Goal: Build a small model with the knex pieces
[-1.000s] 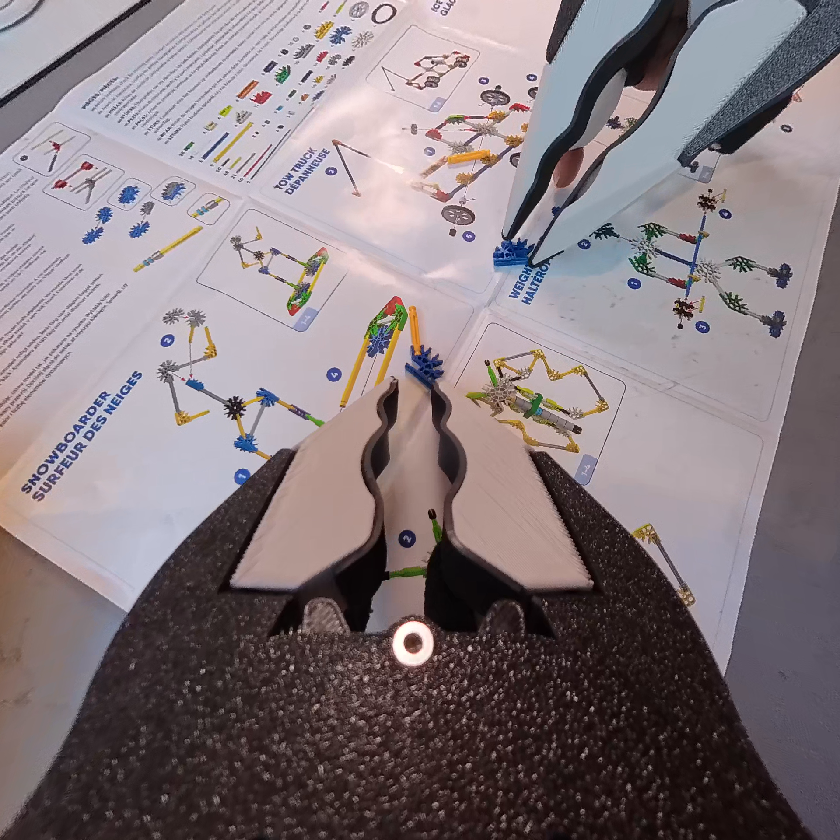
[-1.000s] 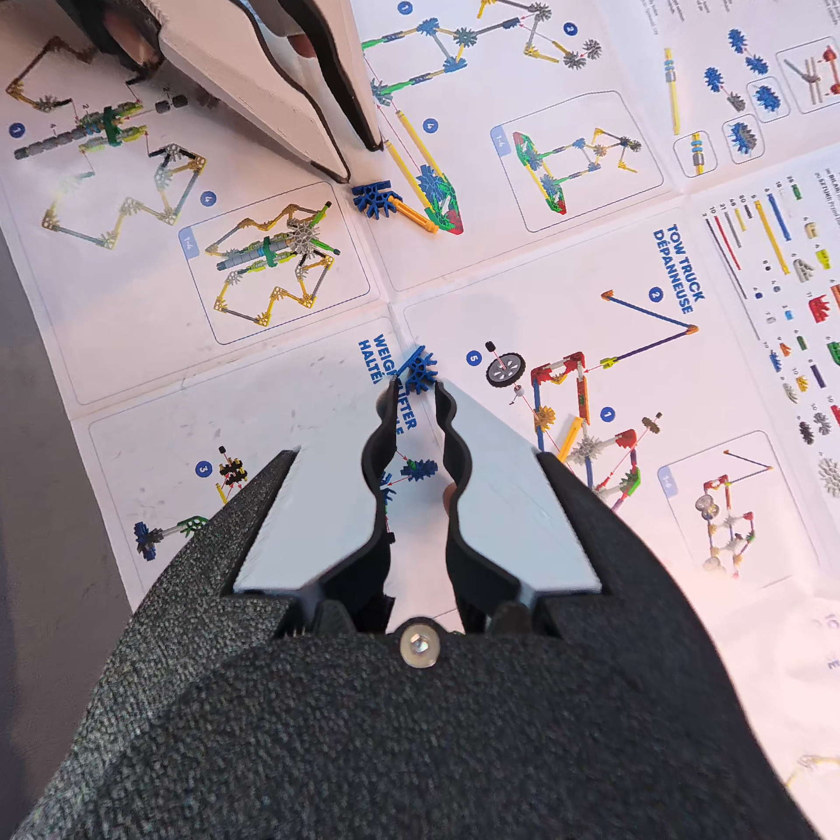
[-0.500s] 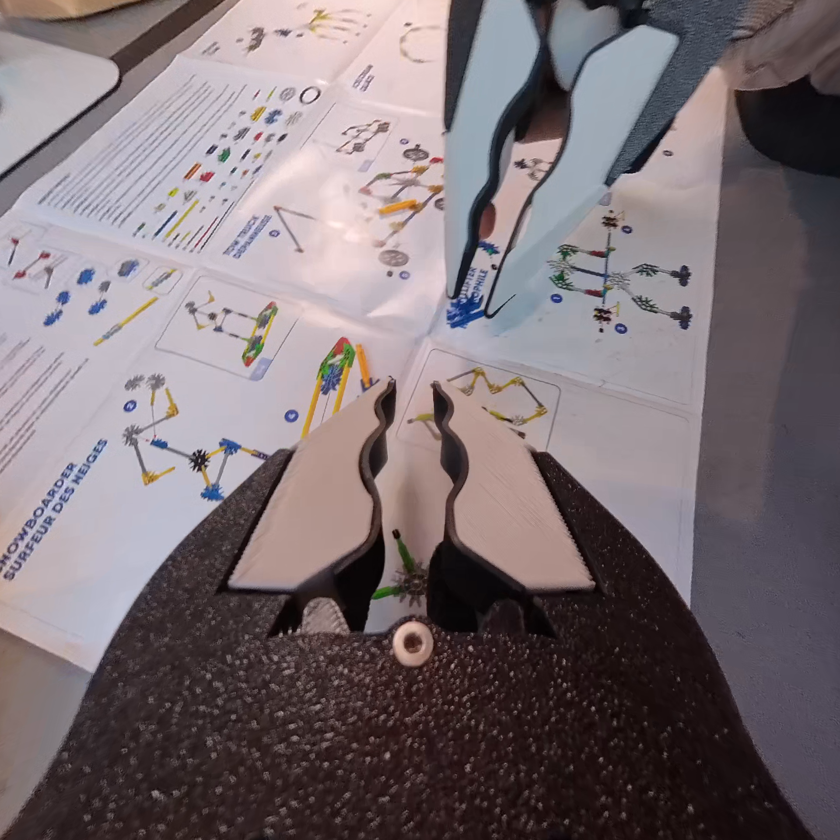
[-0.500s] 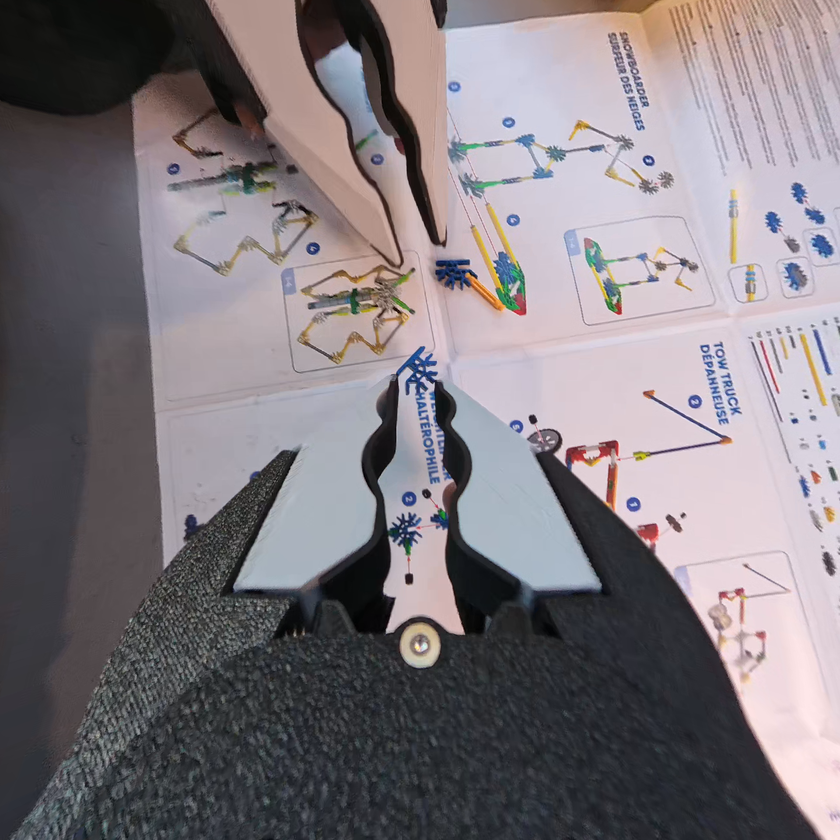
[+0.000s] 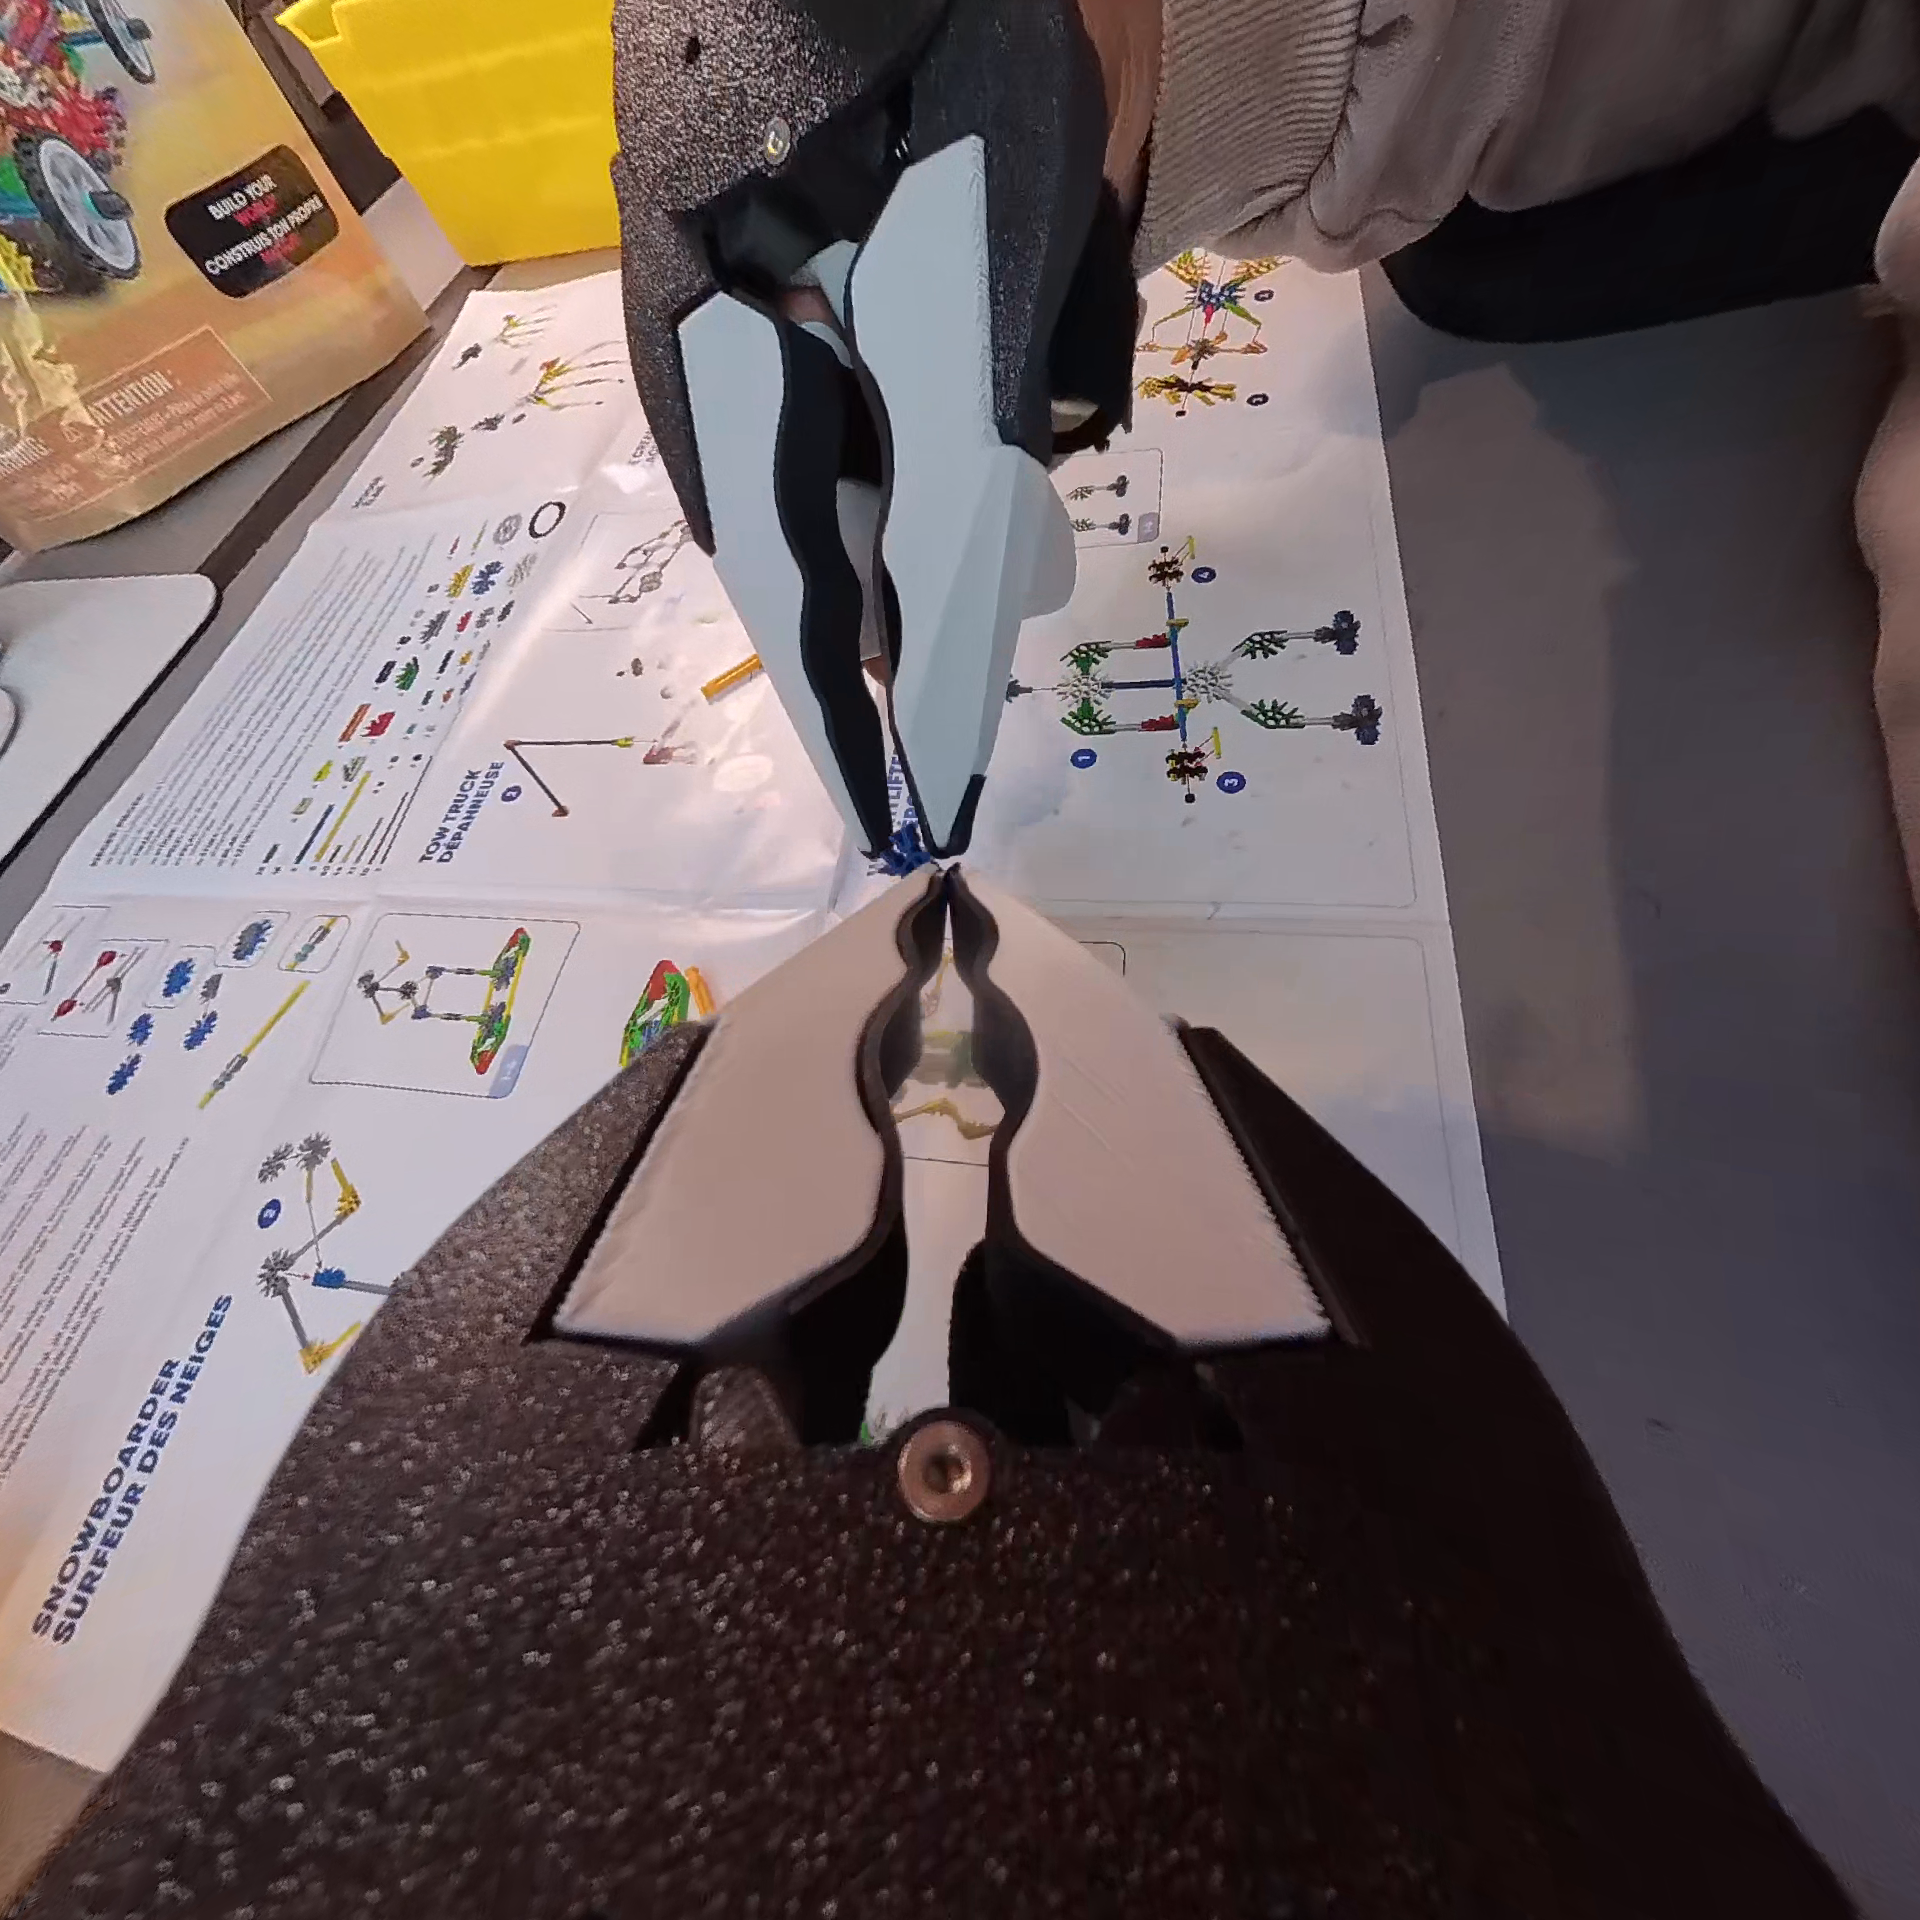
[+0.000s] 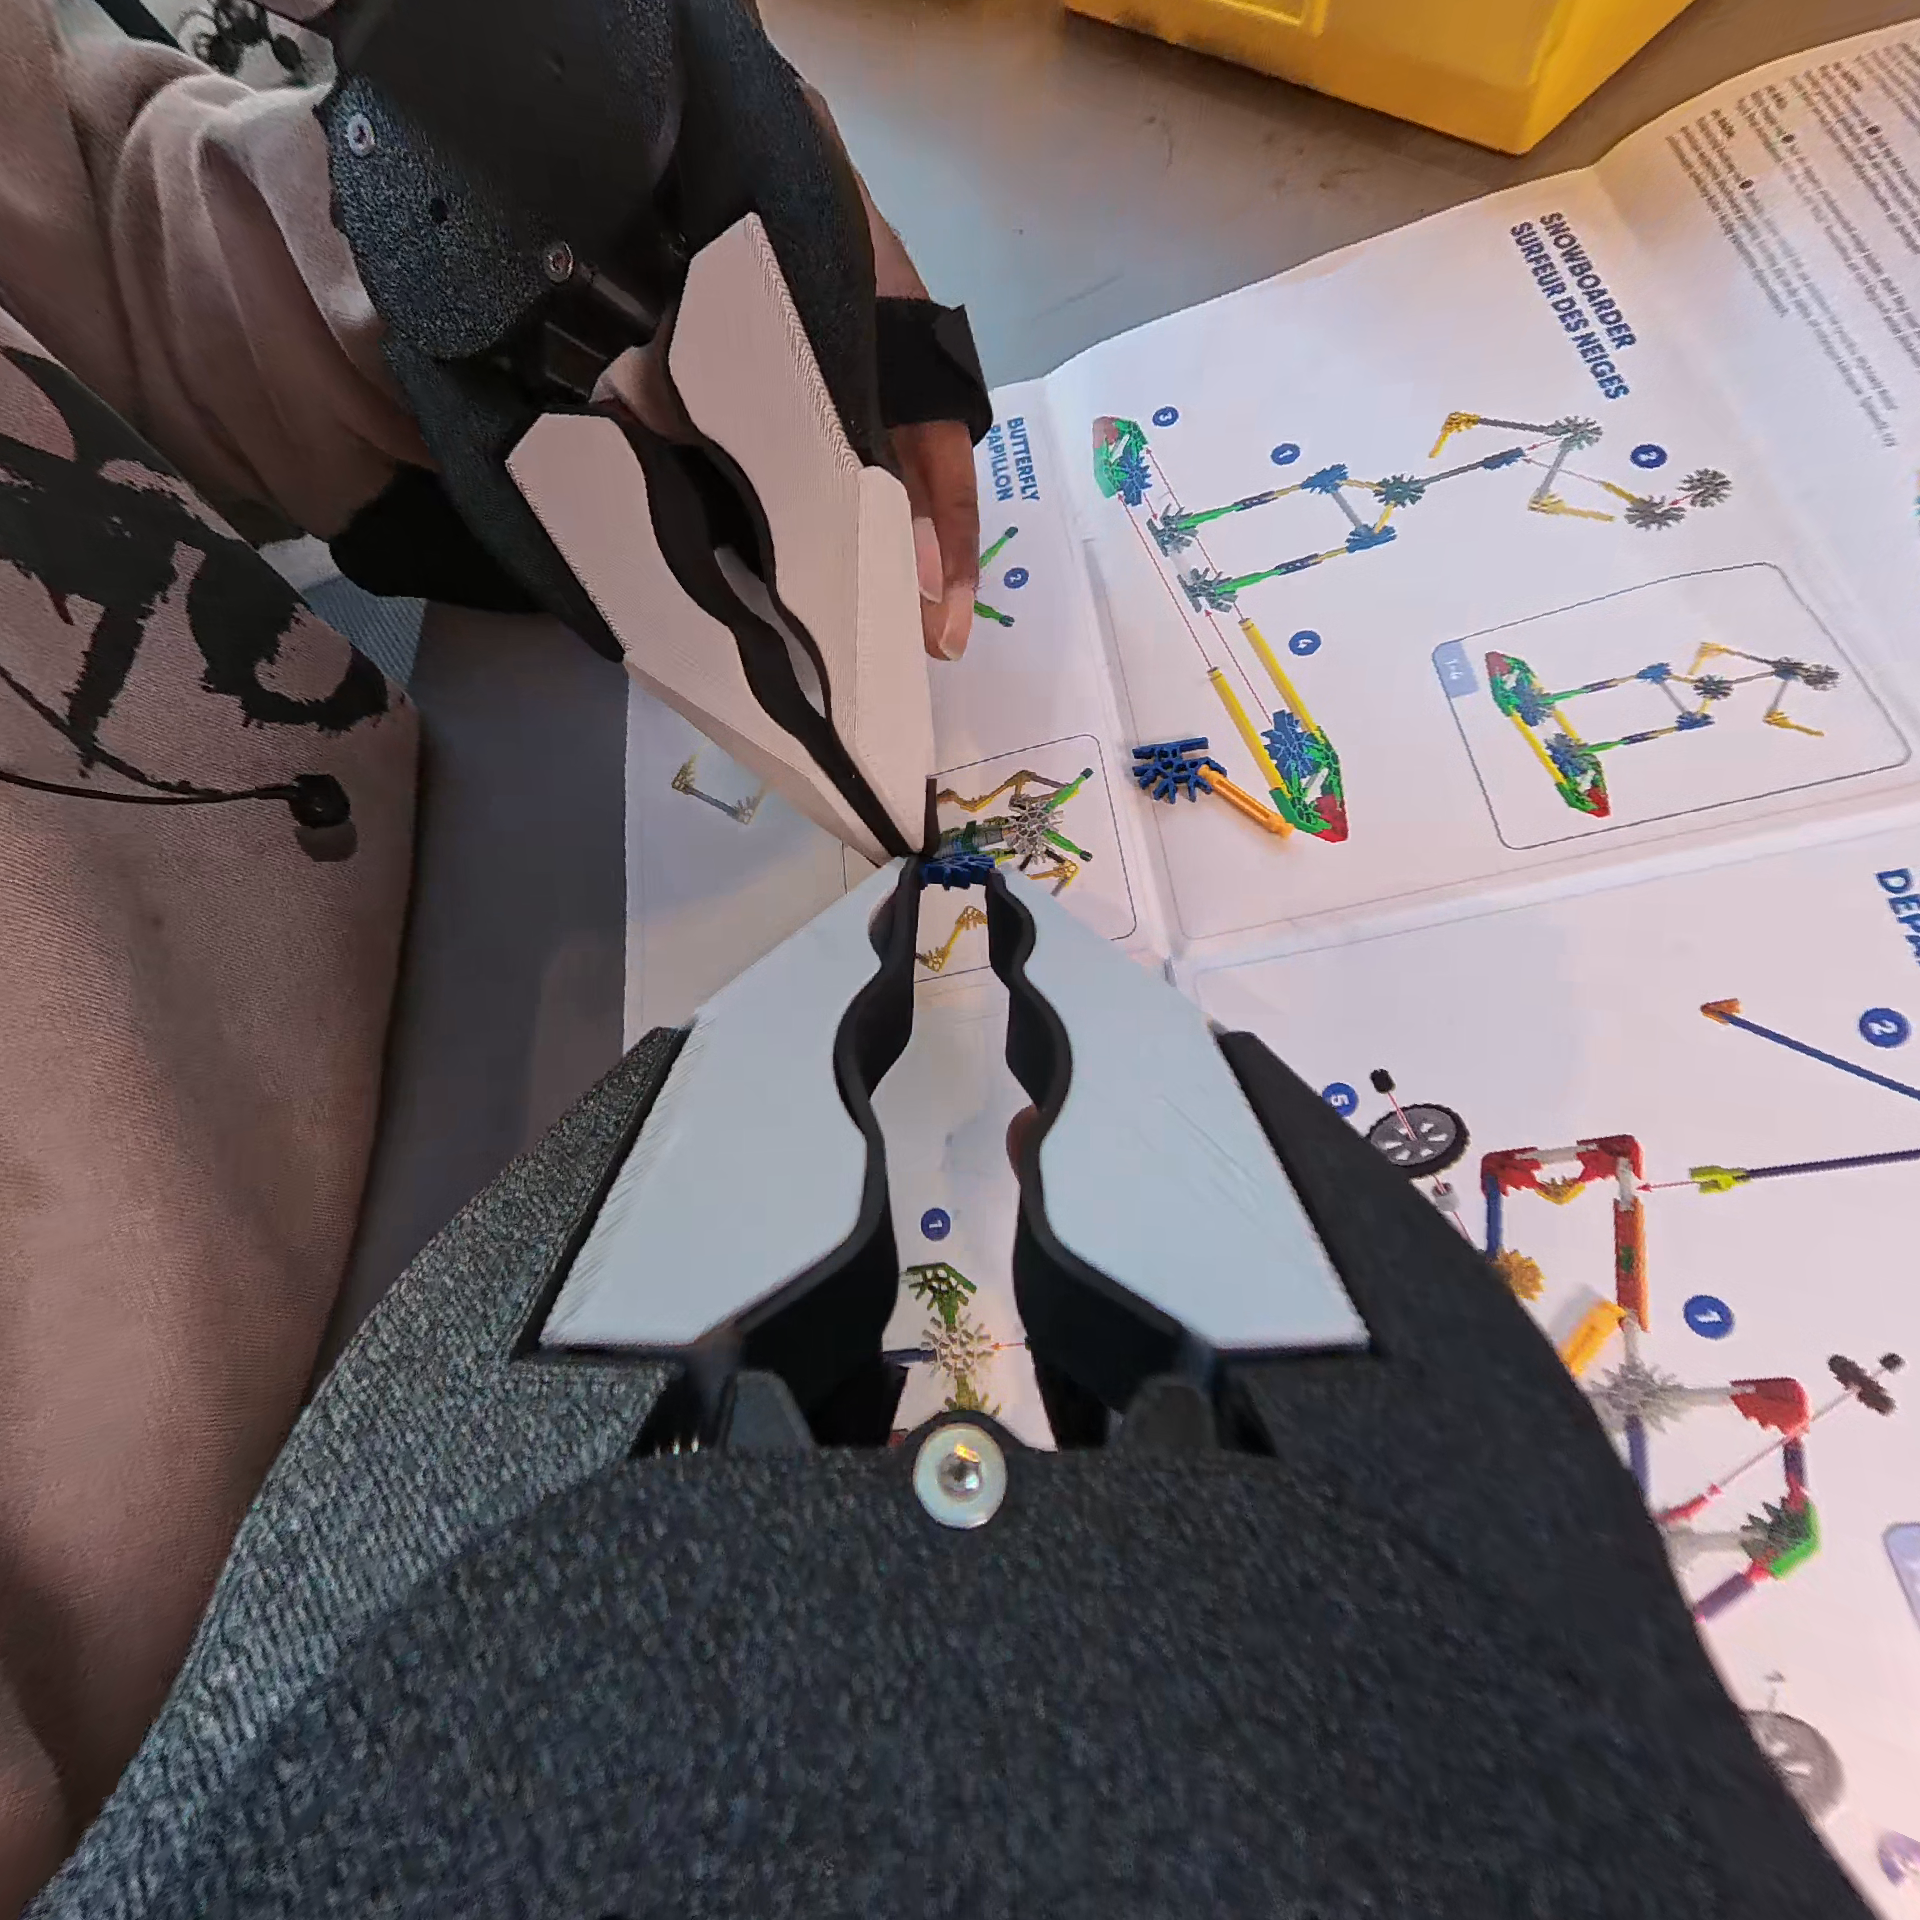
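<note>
- Right gripper [image 6: 948,878]: fingers clenched on blue connector [image 6: 956,871], held above the sheet [image 6: 1455,935].
- Left gripper [image 5: 943,878]: tips pressed together, empty, touching the connector's edge.
- Connector looks light, rigid and small; pinch it across its flat faces.
- Second connector on yellow rod [image 6: 1210,779] lies nearby.

Instruction sheet [image 5: 644,790] on grey table [image 5: 1662,935], yellow bin [image 5: 488,125], box [image 5: 156,260].

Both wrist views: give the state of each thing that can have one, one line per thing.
left gripper: shut, nothing visible between its tips, which meet the right gripper's tips.
right gripper: shut on the blue connector.
blue connector: pinched, lifted off the sheet.
connector with yellow rod: joined, lying loose on the sheet.
instruction sheet: unfolded, flat on the table.
yellow bin: contents not visible.
</note>
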`<state>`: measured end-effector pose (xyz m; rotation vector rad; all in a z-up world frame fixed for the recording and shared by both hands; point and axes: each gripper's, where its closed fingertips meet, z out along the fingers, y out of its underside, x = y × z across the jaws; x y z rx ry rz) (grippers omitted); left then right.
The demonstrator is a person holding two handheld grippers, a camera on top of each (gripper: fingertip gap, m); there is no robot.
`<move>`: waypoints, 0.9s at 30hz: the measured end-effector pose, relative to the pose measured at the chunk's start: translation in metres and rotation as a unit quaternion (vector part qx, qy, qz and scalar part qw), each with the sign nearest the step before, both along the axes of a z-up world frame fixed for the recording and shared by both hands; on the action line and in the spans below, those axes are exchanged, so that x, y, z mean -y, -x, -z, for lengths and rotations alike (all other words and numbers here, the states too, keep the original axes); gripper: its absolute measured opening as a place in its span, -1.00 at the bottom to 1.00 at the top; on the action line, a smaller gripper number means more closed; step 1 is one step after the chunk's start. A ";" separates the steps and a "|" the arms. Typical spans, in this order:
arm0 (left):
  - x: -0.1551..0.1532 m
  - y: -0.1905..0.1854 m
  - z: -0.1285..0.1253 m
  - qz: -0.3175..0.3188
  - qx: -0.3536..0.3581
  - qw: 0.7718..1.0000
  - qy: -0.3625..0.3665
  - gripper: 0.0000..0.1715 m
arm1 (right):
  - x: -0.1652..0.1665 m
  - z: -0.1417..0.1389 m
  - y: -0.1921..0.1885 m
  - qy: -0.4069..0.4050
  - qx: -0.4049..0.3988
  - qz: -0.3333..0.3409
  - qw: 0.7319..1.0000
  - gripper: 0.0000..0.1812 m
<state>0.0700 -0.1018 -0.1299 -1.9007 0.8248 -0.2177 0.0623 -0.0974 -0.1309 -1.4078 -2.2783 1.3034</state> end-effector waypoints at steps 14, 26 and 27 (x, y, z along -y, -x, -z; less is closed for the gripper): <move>-0.008 0.009 0.007 -0.041 0.062 0.996 0.052 -1.00 | -0.011 -0.009 -0.003 0.035 -0.015 0.029 0.999 -0.88; 0.021 -0.036 -0.052 0.115 0.312 0.938 0.093 -0.79 | 0.026 -0.067 -0.031 0.178 -0.129 -0.120 0.968 -0.87; 0.022 -0.036 -0.057 0.119 0.323 0.935 0.090 -0.84 | 0.026 -0.068 -0.031 0.187 -0.131 -0.121 0.966 -0.88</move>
